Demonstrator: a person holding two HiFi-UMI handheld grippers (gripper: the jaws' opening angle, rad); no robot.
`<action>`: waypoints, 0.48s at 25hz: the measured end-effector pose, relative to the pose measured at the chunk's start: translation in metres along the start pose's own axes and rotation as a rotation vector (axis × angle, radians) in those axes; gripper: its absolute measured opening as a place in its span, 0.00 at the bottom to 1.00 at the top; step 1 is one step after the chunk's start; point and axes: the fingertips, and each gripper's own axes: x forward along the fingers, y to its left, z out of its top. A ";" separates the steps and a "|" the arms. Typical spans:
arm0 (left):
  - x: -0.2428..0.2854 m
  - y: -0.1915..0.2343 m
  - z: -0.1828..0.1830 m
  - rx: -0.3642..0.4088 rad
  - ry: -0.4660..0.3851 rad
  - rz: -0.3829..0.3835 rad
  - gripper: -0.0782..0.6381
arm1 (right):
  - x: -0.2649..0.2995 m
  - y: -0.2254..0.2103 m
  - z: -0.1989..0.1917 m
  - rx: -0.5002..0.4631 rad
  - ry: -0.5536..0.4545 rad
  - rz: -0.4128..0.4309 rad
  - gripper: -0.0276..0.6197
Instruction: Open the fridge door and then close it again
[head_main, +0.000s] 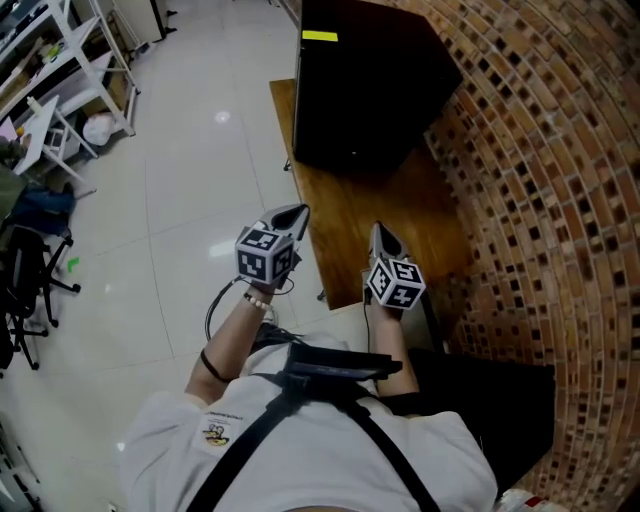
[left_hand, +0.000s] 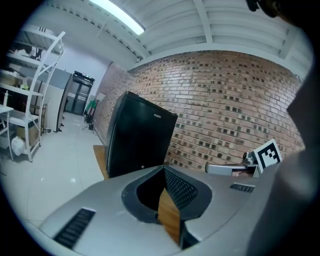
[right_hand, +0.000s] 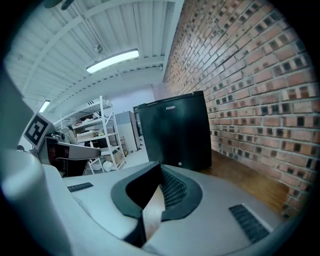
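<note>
A small black fridge (head_main: 365, 85) stands on a wooden platform (head_main: 385, 225) against the brick wall, its door closed; it also shows in the left gripper view as the fridge (left_hand: 137, 140) and in the right gripper view as the fridge (right_hand: 175, 132). My left gripper (head_main: 298, 213) is shut and empty, held over the platform's left edge, well short of the fridge. My right gripper (head_main: 379, 233) is shut and empty too, over the platform beside the left one. In the left gripper view the right gripper (left_hand: 232, 169) shows at the right side.
The brick wall (head_main: 540, 180) runs along the right. White shelving (head_main: 60, 75) with clutter stands at the far left, with a dark office chair (head_main: 30, 270) below it. The white tiled floor (head_main: 190, 180) lies between them and the platform.
</note>
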 end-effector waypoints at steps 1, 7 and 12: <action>0.003 -0.008 -0.001 0.005 0.001 0.002 0.11 | -0.005 -0.005 0.000 0.000 0.000 0.006 0.05; 0.003 -0.033 -0.005 0.020 -0.006 0.023 0.11 | -0.020 -0.022 0.004 -0.008 -0.005 0.026 0.05; 0.000 -0.038 -0.002 0.035 -0.008 0.037 0.11 | -0.023 -0.020 0.004 0.035 0.002 0.067 0.05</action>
